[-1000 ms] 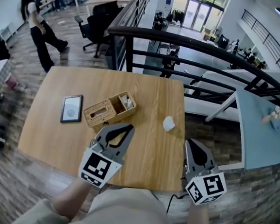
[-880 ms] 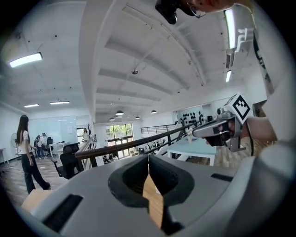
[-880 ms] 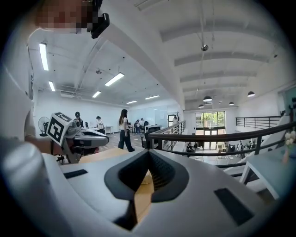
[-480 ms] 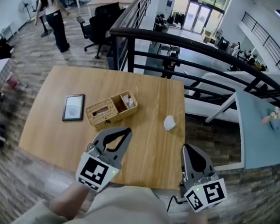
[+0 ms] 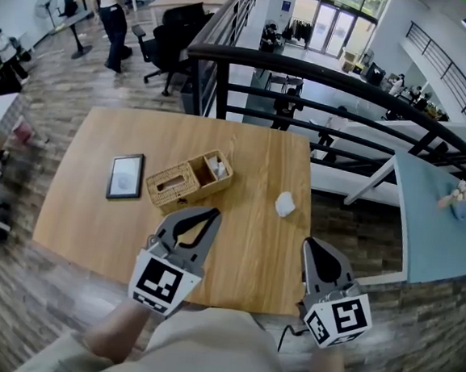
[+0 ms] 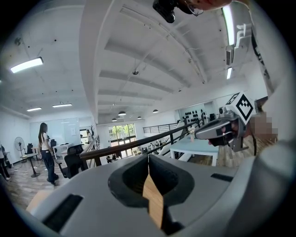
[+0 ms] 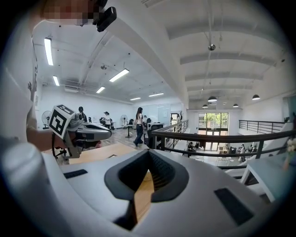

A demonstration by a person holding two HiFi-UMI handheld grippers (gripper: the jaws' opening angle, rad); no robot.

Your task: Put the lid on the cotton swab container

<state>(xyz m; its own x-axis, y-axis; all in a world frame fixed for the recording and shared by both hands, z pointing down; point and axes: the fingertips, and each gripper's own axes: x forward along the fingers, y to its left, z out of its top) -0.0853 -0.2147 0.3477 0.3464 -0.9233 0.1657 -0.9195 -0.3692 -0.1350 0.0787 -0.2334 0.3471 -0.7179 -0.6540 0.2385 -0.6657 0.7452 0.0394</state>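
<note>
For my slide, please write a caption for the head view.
Left gripper and right gripper, both shut, hover at the near edge of the table; wicker box, frame and white object beyond.

No legible text, brand, number or sign anywhere.

Only printed marks: black-and-white square patterns on cube (image 5: 162,280) of left gripper (image 5: 213,213) and on cube (image 5: 337,318) of right gripper (image 5: 309,243). Code-like blocks, no letters, no digits.

Same kind of pattern seen on opposite cube in each gripper view; again nothing to read.

Flat dark-framed panel (image 5: 125,177) on table (image 5: 252,154): face too small to read.
</note>
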